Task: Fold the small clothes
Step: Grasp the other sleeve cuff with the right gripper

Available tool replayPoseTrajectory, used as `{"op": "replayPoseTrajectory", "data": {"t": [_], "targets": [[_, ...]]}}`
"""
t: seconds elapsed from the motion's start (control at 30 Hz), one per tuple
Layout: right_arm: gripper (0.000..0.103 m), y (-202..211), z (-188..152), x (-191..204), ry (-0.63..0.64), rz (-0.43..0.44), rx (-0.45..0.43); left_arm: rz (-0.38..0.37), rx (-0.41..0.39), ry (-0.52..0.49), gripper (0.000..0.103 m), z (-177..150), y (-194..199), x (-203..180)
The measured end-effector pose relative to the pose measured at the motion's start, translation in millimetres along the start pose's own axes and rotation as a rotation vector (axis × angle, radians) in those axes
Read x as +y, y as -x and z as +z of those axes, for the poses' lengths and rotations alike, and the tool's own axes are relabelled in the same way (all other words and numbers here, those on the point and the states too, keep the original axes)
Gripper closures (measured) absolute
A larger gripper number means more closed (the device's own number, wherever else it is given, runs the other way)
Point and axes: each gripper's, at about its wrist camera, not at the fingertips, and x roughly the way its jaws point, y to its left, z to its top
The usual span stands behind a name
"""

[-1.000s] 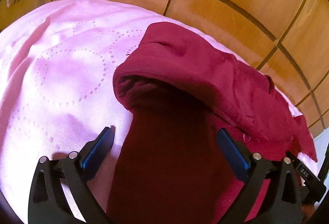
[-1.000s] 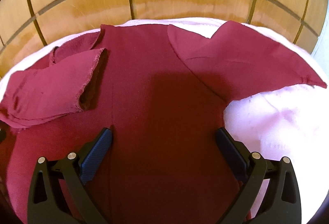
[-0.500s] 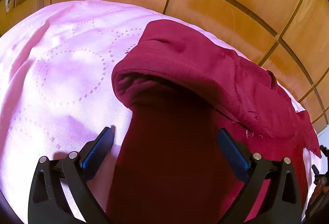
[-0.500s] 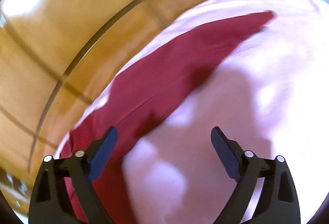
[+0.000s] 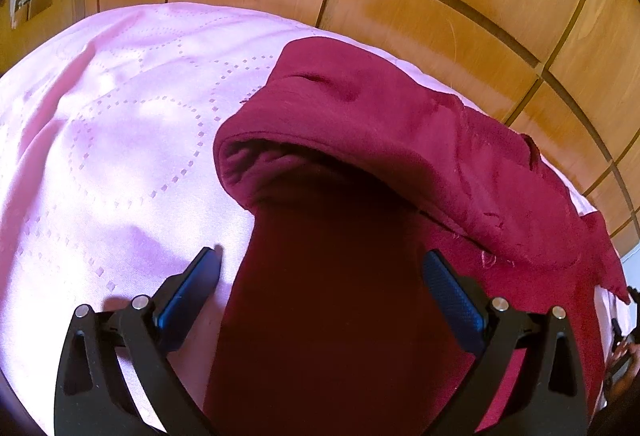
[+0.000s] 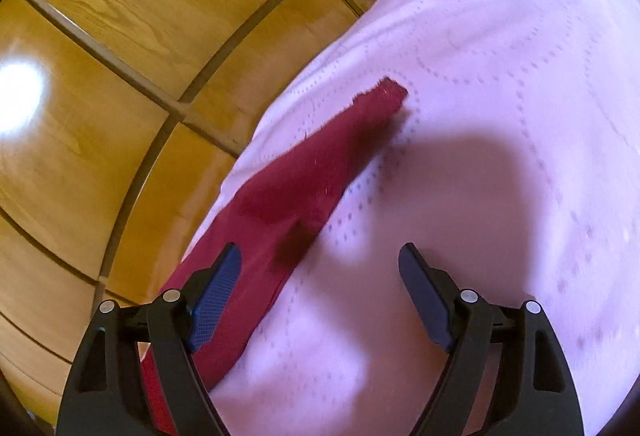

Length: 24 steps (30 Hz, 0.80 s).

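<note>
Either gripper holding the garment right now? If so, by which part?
Nothing held. The left gripper is open over the maroon garment; the right gripper is open beside its sleeve on the pink quilt.

Left gripper (image 5: 320, 272) jaws spread wide, empty. Right gripper (image 6: 320, 268) jaws spread wide, empty.

left tongs (image 5: 320, 272): black, blue pads | right tongs (image 6: 320, 268): black, silver screws
</note>
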Motion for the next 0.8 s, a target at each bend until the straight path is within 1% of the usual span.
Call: {"op": "replayPoseTrajectory", "data": {"t": [0.07,0.13,0.33,0.4,0.43,0.5,0.53,0.57,0.6,0.67,0.73,0.8], "targets": [[0.022,1.1,5.0,-10.4,-0.012,0.010,-0.022,0.008,0.001,-0.007,0.002,-0.2,-1.2,-1.6],[0.025,-6.1,10.7,-17.0,-0.041,0.019,-0.056,0.011,0.000,-0.010,0.002,0.1,-1.5,-1.5],[0.026,-24.9,26.6,-17.2,-0.044,0.033,-0.092,0.027,0.001,-0.026,0.002,-0.4,-4.4,-3.6],[0.030,-29.2,29.0,-17.0,-0.045,0.046,-0.100,0.038,0.003,-0.035,0.002,-0.9,-5.8,-5.4],[0.035,-31.3,30.2,-19.1,-0.053,0.054,-0.101,0.042,0.004,-0.037,0.002,-0.6,-6.7,-6.9],[0.051,-32.3,30.8,-24.2,-0.076,0.058,-0.102,0.049,0.004,-0.043,0.002,-1.1,-7.4,-7.8],[0.056,-33.4,31.5,-27.8,-0.095,0.067,-0.103,0.053,0.005,-0.045,0.002,-1.2,-7.7,-8.2],[0.066,-34.8,32.3,-30.5,-0.110,0.074,-0.100,0.056,0.005,-0.047,0.002,-1.6,-8.3,-8.7],[0.074,-37.0,32.3,-33.3,-0.126,0.088,-0.095,0.059,0.005,-0.050,0.002,-1.9,-8.8,-9.2],[0.078,-38.7,30.3,-37.9,-0.150,0.126,-0.091,0.063,0.004,-0.053,0.002,-2.0,-9.1,-9.7],[0.078,-37.2,28.8,-37.1,-0.145,0.149,-0.094,0.065,0.002,-0.055,0.002,-1.7,-10.0,-10.2],[0.078,-36.6,28.3,-36.0,-0.142,0.150,-0.094,0.065,0.001,-0.054,0.002,-2.0,-10.5,-10.2]]}}
